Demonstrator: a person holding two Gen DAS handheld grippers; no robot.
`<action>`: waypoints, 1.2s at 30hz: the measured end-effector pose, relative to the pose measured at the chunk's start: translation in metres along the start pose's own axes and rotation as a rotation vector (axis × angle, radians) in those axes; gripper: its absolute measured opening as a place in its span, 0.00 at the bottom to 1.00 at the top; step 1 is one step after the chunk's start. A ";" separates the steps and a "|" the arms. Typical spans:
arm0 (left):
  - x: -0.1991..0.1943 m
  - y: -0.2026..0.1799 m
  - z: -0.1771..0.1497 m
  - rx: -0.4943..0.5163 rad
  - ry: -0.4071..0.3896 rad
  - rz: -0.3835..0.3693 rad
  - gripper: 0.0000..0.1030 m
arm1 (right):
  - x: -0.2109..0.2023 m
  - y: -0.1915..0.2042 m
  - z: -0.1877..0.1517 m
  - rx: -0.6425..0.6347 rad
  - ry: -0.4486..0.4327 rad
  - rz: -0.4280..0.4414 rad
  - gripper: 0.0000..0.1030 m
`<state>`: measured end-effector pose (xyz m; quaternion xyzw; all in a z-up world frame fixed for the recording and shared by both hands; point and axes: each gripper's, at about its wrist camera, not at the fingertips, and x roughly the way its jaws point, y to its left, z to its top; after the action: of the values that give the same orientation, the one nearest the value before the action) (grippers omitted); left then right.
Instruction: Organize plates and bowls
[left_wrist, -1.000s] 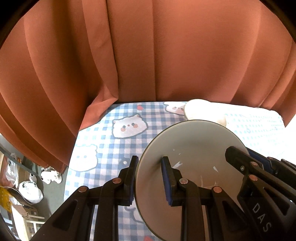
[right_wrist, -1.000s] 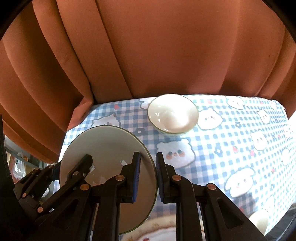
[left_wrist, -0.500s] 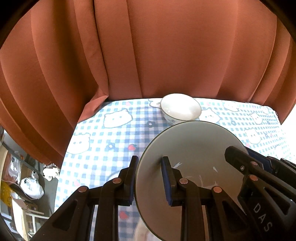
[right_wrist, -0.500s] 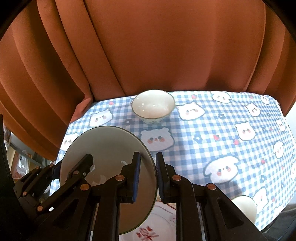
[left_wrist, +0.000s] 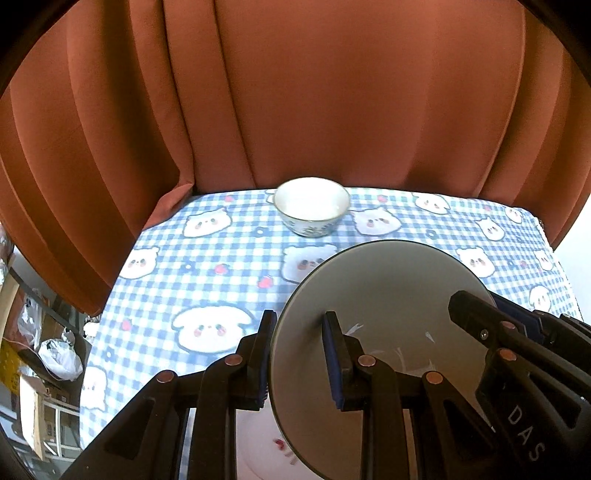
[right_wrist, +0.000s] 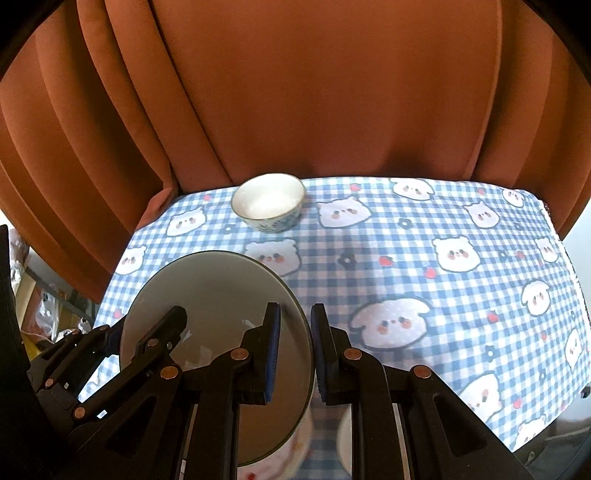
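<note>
You've got both tongs, L (left_wrist: 297, 354) & R (right_wrist: 295, 352), pinching opposite rims of the grey plate (left_wrist: 388, 295), held above the counter (right_wrist: 424, 258) over a patterned plate (right_wrist: 284, 463); unstacked bowl (right_wrist: 268, 206) at far edge, so approx. midway.

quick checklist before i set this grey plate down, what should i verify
1. Left hand-held gripper clamped on the round grey plate, left rim: ok.
2. Right hand-held gripper clamped on the right rim: ok.
3. Plate level: not ok, it looks tilted, far edge raised.
4. White bowl with blue floral pattern clear of the plate: ok, it stands apart at the far side of the blue checked tablecloth.
5. White plate with red marks lies below the grey one: ok, though mostly hidden.
6. Gap between the two plates: cannot tell.
</note>
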<state>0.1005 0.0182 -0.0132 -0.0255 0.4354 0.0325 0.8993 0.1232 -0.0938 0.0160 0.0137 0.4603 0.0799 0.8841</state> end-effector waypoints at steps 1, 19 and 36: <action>-0.002 -0.007 -0.003 0.000 -0.002 -0.001 0.23 | -0.003 -0.007 -0.004 -0.001 -0.002 0.001 0.20; -0.010 -0.098 -0.045 0.019 0.040 -0.043 0.23 | -0.029 -0.104 -0.049 0.010 0.018 -0.031 0.20; 0.025 -0.129 -0.080 0.032 0.166 -0.056 0.23 | 0.000 -0.145 -0.083 0.040 0.135 -0.057 0.20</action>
<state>0.0643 -0.1156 -0.0804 -0.0257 0.5081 -0.0019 0.8609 0.0742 -0.2411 -0.0457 0.0127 0.5206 0.0465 0.8524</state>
